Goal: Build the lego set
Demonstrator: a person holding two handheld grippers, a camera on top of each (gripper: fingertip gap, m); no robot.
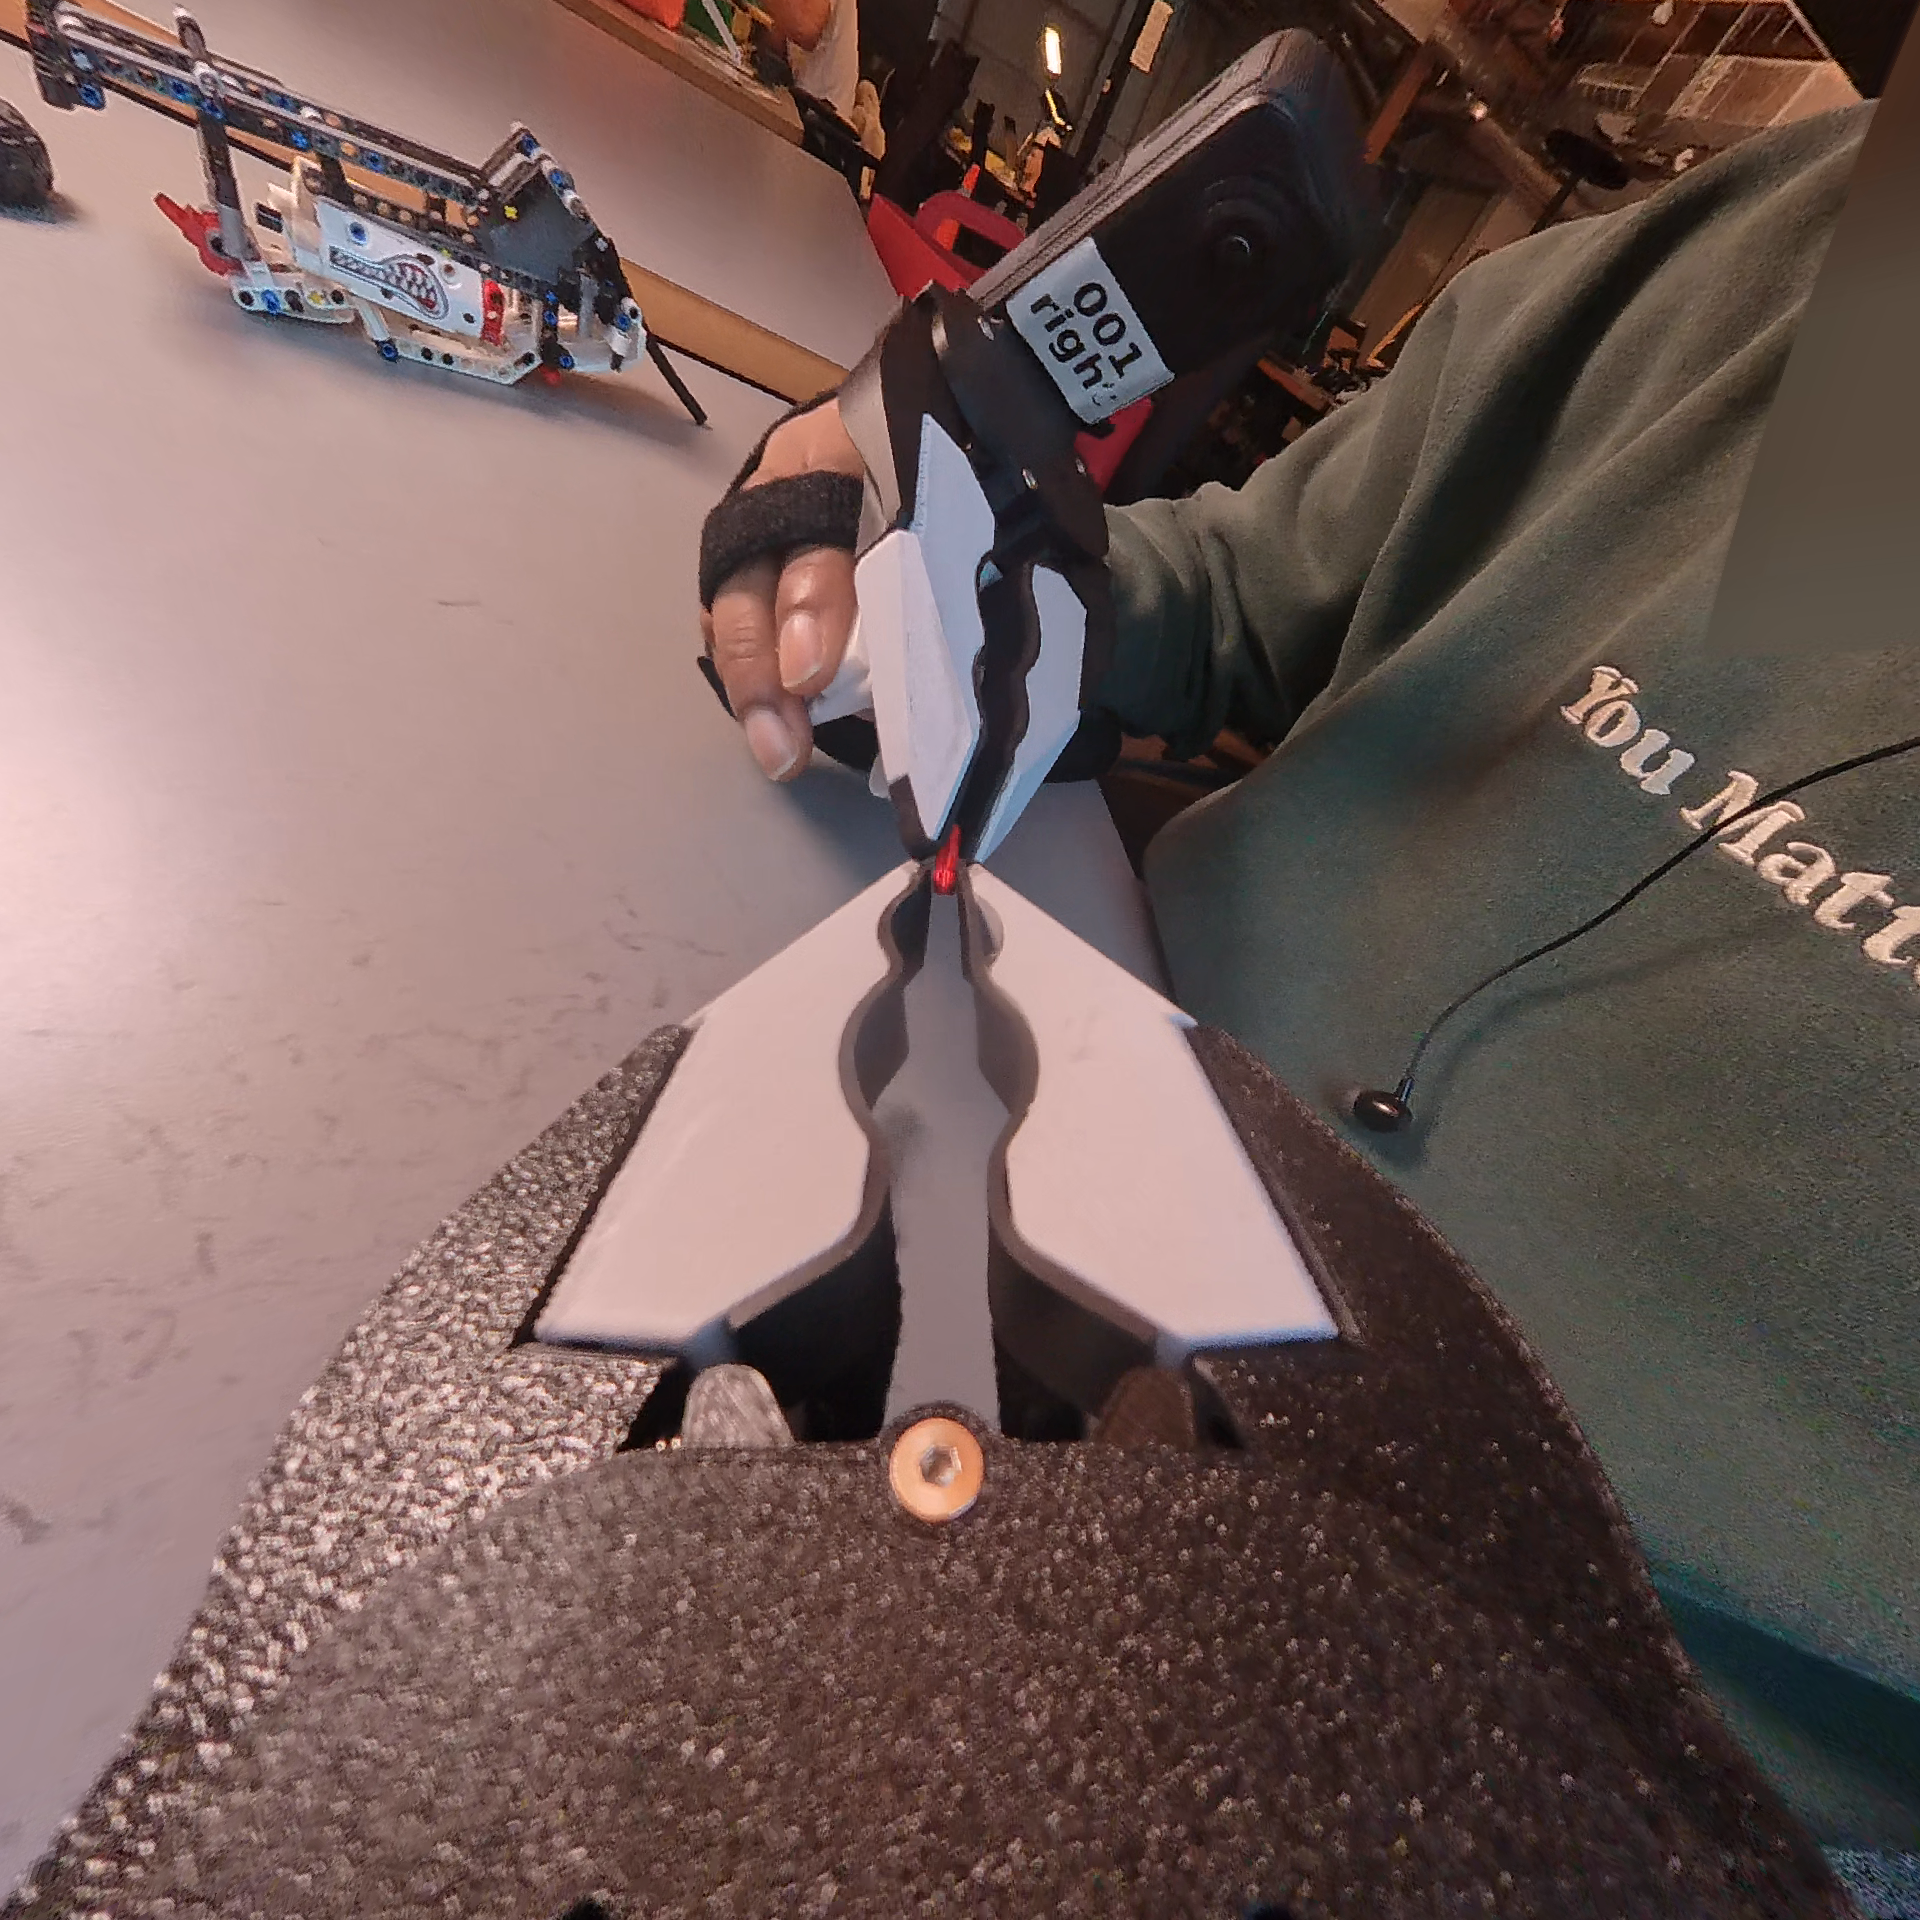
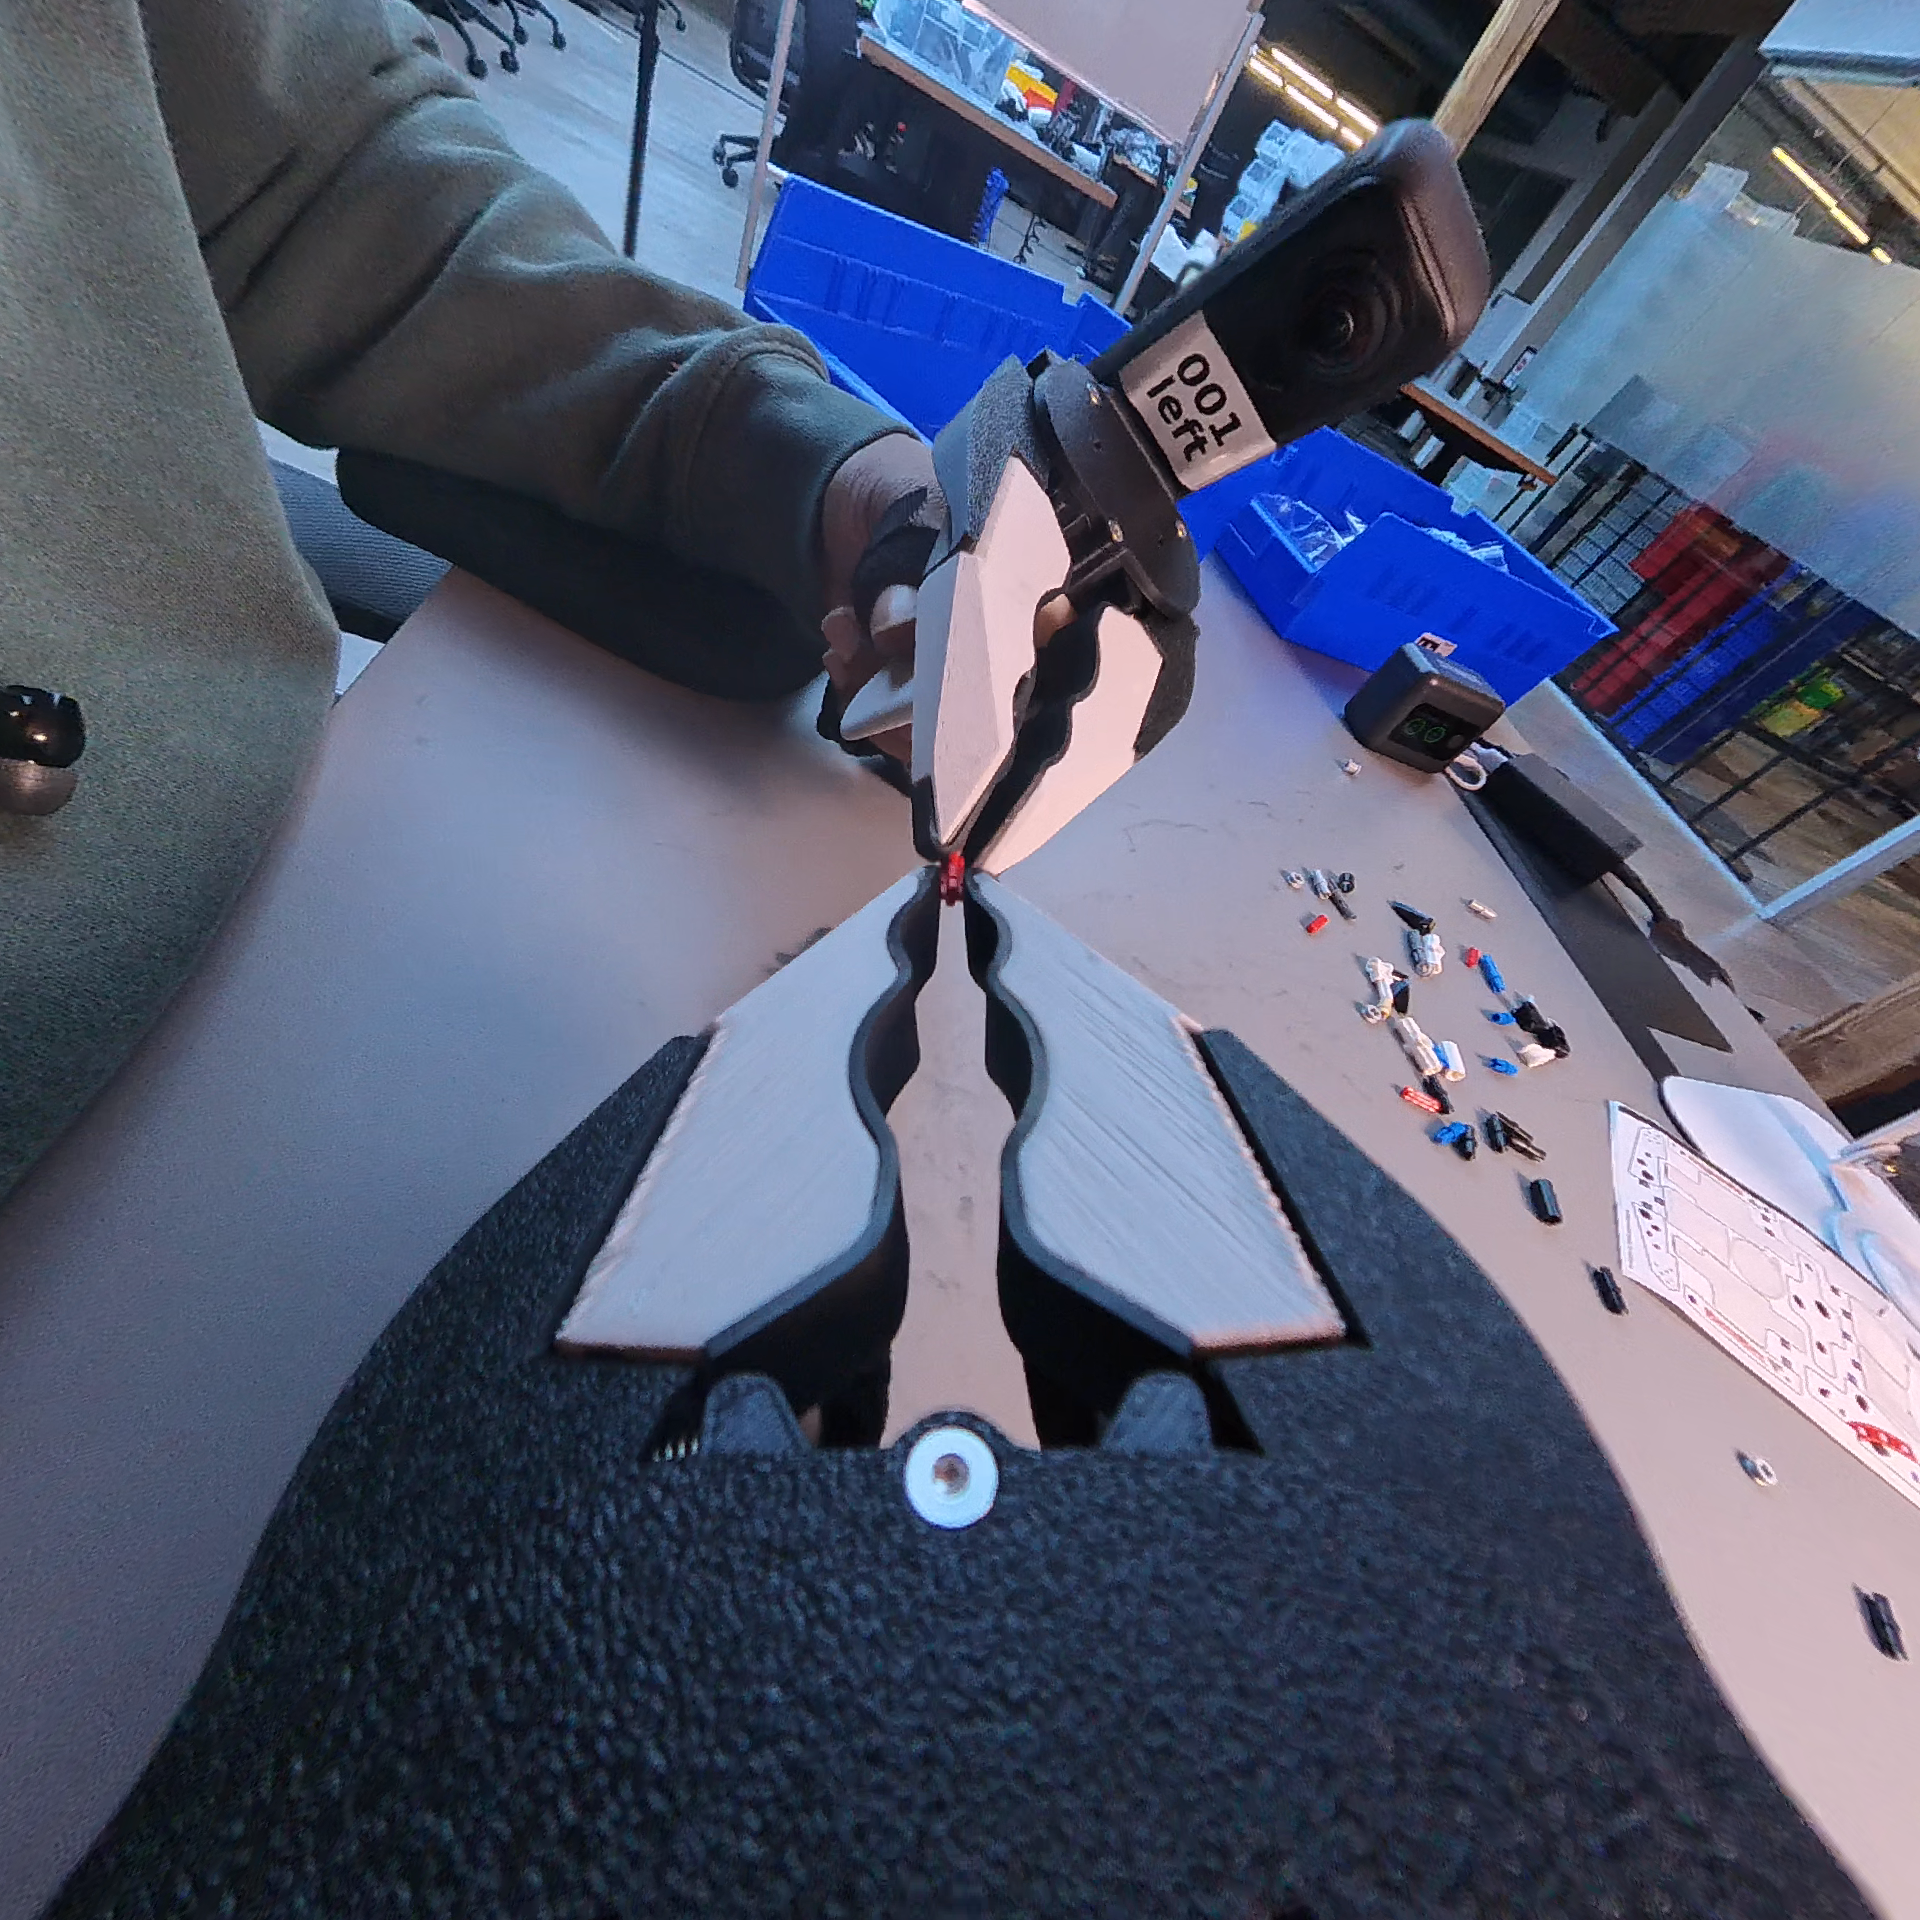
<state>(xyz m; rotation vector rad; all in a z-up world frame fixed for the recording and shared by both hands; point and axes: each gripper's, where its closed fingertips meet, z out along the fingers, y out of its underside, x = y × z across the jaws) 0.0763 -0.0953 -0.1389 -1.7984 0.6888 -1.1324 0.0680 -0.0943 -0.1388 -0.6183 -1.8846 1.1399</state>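
Grey tabletop (image 2: pixel 623 935), blue storage bins (image 2: pixel 1403 582), office chairs (image 2: pixel 743 94), wooden beam (image 2: pixel 1496 73), ceiling strip lights (image 2: pixel 1309 94)

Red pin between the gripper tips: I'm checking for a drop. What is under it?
Under the red pin, pinched by left gripper and right gripper, is bare grey table. The pin's ends are covered by fingertips.

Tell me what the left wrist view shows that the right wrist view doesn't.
Only the left wrist view shows the partly built white and black lego model with a shark-mouth panel, lying far off on the grey table.

Only the right wrist view shows the scatter of small loose black, blue, white and red lego pieces, the printed white instruction sheet, the blue plastic bins and a small black device.

Both show the left gripper and right gripper meeting tip to tip on a tiny red lego piece, above the table.
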